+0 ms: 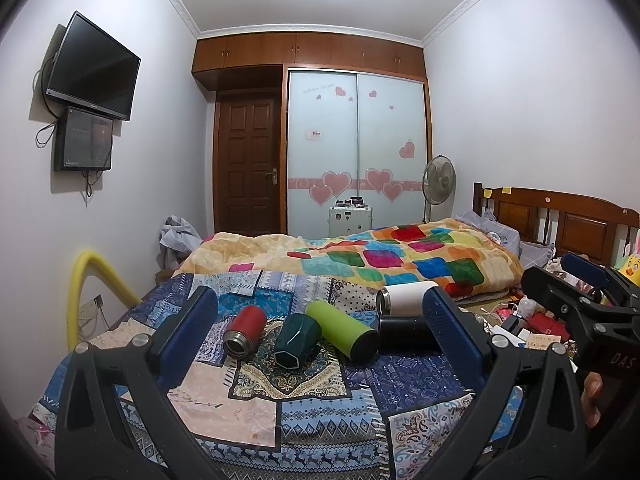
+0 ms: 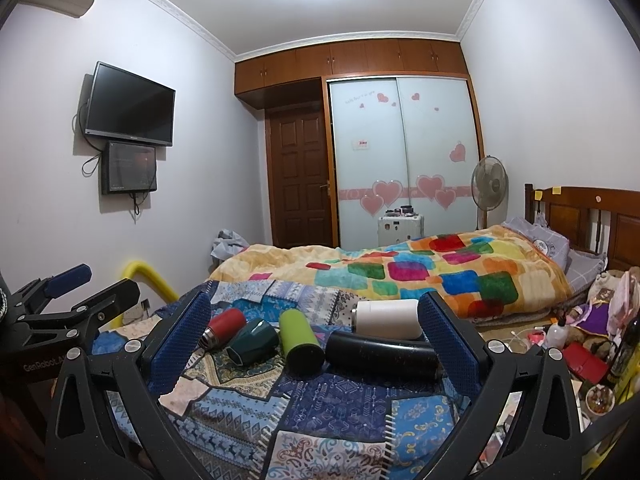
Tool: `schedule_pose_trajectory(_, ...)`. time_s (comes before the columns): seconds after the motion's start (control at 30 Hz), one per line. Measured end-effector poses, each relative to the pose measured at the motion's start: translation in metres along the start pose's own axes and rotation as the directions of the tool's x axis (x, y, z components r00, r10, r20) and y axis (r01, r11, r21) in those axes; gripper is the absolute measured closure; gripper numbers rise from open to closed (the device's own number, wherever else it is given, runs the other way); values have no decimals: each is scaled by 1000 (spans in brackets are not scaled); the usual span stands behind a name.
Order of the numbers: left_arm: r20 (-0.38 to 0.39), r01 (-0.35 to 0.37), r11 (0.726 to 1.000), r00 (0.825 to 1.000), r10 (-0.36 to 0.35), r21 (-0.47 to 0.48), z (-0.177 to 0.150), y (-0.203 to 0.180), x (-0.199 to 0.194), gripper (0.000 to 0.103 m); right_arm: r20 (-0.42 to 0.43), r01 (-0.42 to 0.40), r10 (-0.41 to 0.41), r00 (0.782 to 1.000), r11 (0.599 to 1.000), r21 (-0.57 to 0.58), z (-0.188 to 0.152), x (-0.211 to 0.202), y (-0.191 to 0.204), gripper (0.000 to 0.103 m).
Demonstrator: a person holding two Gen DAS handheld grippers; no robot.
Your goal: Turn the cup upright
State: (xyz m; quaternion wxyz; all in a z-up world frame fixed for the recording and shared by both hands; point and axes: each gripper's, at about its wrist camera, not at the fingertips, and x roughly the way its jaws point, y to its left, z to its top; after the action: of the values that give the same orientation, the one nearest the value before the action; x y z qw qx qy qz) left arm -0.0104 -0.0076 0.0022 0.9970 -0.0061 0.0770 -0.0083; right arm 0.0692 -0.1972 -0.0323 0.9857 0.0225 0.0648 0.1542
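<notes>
Five cups and flasks are counted, all lying on their sides.

One red flask [image 1: 245,330], one dark green cup [image 1: 297,340], one lime flask [image 1: 342,330], one black flask [image 1: 404,331] and one white flask [image 1: 406,298] are seen mid-frame; two claws are present.

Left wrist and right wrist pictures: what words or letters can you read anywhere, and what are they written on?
"DAS": on the right hand-held gripper, cut off by the picture edge.
"GenRobot_A": on the left hand-held gripper, cut off after that.
Too small or blurred: brand on the TV, writing on the wardrobe door, sticker on it.
</notes>
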Motion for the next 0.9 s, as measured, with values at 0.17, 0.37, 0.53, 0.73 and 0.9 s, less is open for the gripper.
schedule_pose_trajectory(0.17,-15,-6,1000,1000,6,-7,-3,3,7,0,-8,5,-5,1000,1000,0,-3,3,0,0)
schedule_pose_trajectory(0.37,-51,-6,1000,999,6,-16,-8,10,23,0,-32,17,-17,999,1000,0,-11,16,-5,0)
schedule_pose_trajectory(0.53,-145,-11,1000,989,9,-13,-17,22,63,0,-79,41,-41,996,999,-6,-22,39,-13,0)
schedule_pose_trajectory(0.73,-332,0,999,943,-12,-36,-32,48,140,0,-146,64,-65,987,998,-13,-35,72,-28,0)
schedule_pose_trajectory(0.9,-472,9,998,881,-38,-62,-49,67,208,0,-198,73,-75,977,997,-15,-47,94,-38,0)
